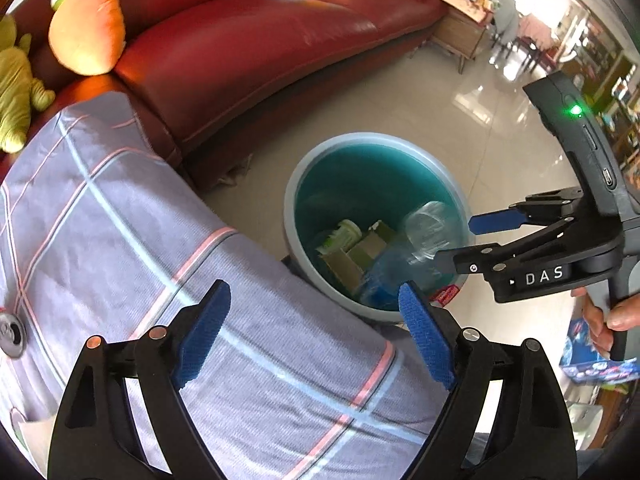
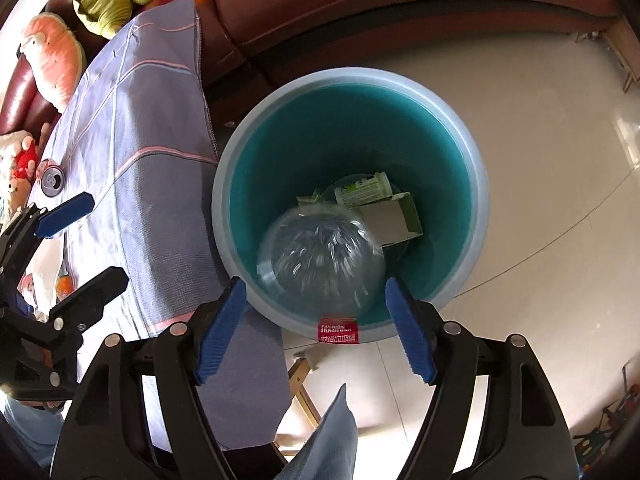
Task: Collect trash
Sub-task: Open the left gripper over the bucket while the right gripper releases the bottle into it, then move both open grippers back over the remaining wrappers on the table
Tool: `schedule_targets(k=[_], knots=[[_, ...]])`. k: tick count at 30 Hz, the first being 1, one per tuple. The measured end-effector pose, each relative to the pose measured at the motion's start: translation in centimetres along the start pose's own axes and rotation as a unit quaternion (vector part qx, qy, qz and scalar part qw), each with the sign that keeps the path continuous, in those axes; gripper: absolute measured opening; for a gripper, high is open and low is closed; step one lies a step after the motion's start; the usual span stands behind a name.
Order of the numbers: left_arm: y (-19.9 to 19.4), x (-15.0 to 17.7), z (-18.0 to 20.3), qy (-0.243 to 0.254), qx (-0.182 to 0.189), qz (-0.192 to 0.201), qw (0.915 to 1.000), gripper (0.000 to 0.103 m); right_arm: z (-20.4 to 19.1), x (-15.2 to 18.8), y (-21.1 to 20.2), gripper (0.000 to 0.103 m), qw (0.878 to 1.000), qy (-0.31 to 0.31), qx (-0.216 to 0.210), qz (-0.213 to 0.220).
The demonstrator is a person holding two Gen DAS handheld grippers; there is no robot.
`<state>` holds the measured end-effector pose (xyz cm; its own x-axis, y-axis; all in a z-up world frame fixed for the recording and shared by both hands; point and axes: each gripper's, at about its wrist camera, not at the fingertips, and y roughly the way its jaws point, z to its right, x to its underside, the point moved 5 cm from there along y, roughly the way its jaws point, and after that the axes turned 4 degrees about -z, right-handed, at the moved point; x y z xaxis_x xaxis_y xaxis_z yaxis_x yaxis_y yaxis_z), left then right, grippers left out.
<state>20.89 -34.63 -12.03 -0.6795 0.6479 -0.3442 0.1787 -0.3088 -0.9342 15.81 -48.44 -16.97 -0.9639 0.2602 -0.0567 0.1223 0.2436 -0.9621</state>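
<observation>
Left gripper (image 1: 314,330): jaws spread wide, nothing between the blue pads; poised over the checked cloth (image 1: 168,248) that covers the table.
Right gripper (image 2: 316,328): jaws released, empty; pointed down over the near rim of the trash bin (image 2: 478,216). In the left wrist view it reaches in from the right, over the bin's right rim.
Trash bin: round, pale rim, teal inner wall, red label on the outer near side; stands on the tiled floor just beside the table edge, in front of the red sofa (image 1: 248,52).
Clear plastic bottle (image 2: 320,256): inside the bin at the near wall, blurred, free of both pads.
Other trash in bin: open cardboard box (image 2: 394,216) and a green-and-white package (image 2: 362,192), lying at the bottom towards the far side.
Drink can (image 2: 52,181): upright on the cloth, near the table's far-left edge.
Sofa contents: plush toys at its left end.
</observation>
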Motion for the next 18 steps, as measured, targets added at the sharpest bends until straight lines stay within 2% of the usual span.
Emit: schedule_targets(k=[9,15,18], knots=[[-1.4,1.8,-1.4,-0.027,0.007,0.012,0.9995,0.087,-0.6,0.4,-1.4,0.074,1.000,0.004,0.008,0.011],[-3.1,3.4,-2.0,-0.042,0.015,0.027,0.9987,0.088,-1.9,1.6,-2.5,0.079,1.000,0.007,0.013,0.018],[-4.1,4.6,-2.5,-0.049,0.015,0.033,0.9981,0.089,-2.8,2.4,-3.2,0.085,0.999,0.002,0.018,0.028]])
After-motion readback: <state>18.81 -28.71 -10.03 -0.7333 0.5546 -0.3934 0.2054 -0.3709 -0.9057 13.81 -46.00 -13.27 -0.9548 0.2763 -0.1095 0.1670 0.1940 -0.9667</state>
